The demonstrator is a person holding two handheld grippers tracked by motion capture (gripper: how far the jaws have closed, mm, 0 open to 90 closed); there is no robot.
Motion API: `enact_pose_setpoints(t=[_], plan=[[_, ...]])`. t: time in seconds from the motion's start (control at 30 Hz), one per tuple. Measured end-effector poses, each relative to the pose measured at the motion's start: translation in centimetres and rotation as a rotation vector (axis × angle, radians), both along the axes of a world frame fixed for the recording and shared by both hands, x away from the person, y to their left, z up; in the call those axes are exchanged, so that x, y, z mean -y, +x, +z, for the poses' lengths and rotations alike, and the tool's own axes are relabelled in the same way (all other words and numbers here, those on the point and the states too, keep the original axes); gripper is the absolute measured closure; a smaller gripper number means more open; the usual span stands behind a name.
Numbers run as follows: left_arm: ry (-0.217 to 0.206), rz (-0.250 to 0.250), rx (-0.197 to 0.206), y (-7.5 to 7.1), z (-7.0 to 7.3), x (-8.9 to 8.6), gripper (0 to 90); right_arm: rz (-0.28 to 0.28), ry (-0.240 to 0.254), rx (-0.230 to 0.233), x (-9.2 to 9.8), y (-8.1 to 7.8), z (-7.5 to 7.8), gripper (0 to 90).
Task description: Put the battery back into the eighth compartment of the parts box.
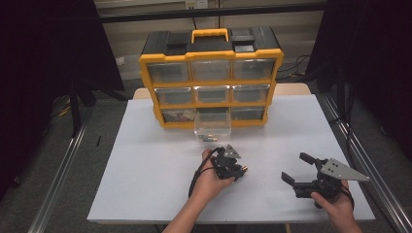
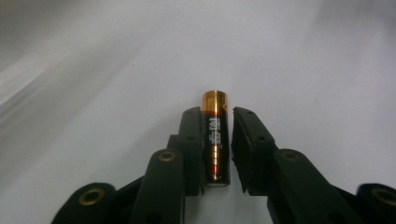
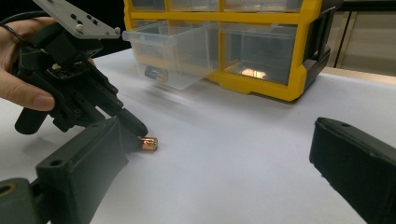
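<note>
The battery (image 2: 216, 140) lies on our white counter (image 1: 145, 170) between the narrow fingers (image 2: 191, 140) of our left gripper (image 2: 217, 116), which seem to pinch its smooth, hard, light, roll-prone middle, while our right gripper (image 1: 297, 169) waits wide open nearby.

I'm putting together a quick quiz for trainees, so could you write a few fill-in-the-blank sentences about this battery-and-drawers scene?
1. The left claw has a black and gold cylindrical ____ between its jaws.
2. The right claw stands ____, with nothing between its jaws.
3. The one pulled-out clear plastic drawer sits in the ____ row of the yellow and black drawer cabinet.
4. The cabinet stands on a ____ table.

Missing words: battery; open; bottom; white
</note>
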State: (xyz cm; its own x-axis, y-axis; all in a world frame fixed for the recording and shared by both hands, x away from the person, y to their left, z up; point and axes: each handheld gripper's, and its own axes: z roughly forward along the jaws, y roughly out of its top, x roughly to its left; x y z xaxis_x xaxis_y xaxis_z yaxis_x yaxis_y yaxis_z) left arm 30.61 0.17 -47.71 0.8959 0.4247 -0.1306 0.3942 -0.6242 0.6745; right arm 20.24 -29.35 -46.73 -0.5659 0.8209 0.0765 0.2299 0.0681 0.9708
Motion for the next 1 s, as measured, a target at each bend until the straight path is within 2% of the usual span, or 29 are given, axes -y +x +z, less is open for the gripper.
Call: enact_pose_setpoints(t=[0.03,0.07,0.1,0.2,0.23,0.27,0.33,0.4,0.43,0.47,0.5,0.7,0.97,1.0], plan=[[-0.001,0.008,-0.009,0.0,0.0,0.0,76.8,0.000,0.000,-0.001,0.0,0.0,0.0,2.2],[0.021,0.015,-0.016,0.1,0.2,0.0,77.2,0.002,-0.001,-0.001,0.0,0.0,0.0,2.2],[-0.001,0.030,-0.021,0.0,0.1,0.1,77.2,-0.001,0.000,0.000,0.0,0.0,0.0,2.2],[0.003,0.022,-0.053,0.2,0.4,-0.1,77.3,0.002,0.000,0.001,0.0,0.0,0.0,2.2],[-0.013,0.025,-0.073,0.3,0.5,-0.2,77.4,-0.001,0.000,0.001,0.0,0.0,0.0,2.2],[-0.009,0.017,-0.082,0.5,0.7,-0.5,77.4,-0.003,0.006,0.000,0.0,0.0,0.0,2.2],[0.001,0.020,-0.077,0.7,1.1,-0.8,77.4,-0.006,0.009,0.002,0.0,0.0,0.0,2.2],[-0.012,0.025,-0.075,0.8,1.6,-1.1,77.4,-0.005,0.009,0.002,0.0,0.0,0.0,2.2],[-0.006,0.035,-0.066,0.9,1.9,-1.2,77.4,-0.005,0.008,0.002,0.0,0.0,0.0,2.2],[-0.008,0.028,-0.071,1.1,2.2,-1.4,77.4,-0.003,0.008,0.001,0.0,0.0,0.0,2.2],[-0.030,0.047,-0.082,1.1,2.4,-1.5,77.4,-0.003,0.007,0.001,0.0,0.0,0.0,2.2],[-0.037,0.052,-0.098,1.7,4.0,-2.4,77.4,0.005,0.002,0.001,0.0,0.0,0.0,2.2],[-0.046,0.065,-0.097,2.8,6.1,-3.7,77.4,0.006,0.002,0.001,0.0,0.0,0.0,2.2],[-0.059,0.069,-0.097,2.9,6.3,-3.7,77.4,0.004,0.003,0.004,0.0,0.0,0.0,2.2]])
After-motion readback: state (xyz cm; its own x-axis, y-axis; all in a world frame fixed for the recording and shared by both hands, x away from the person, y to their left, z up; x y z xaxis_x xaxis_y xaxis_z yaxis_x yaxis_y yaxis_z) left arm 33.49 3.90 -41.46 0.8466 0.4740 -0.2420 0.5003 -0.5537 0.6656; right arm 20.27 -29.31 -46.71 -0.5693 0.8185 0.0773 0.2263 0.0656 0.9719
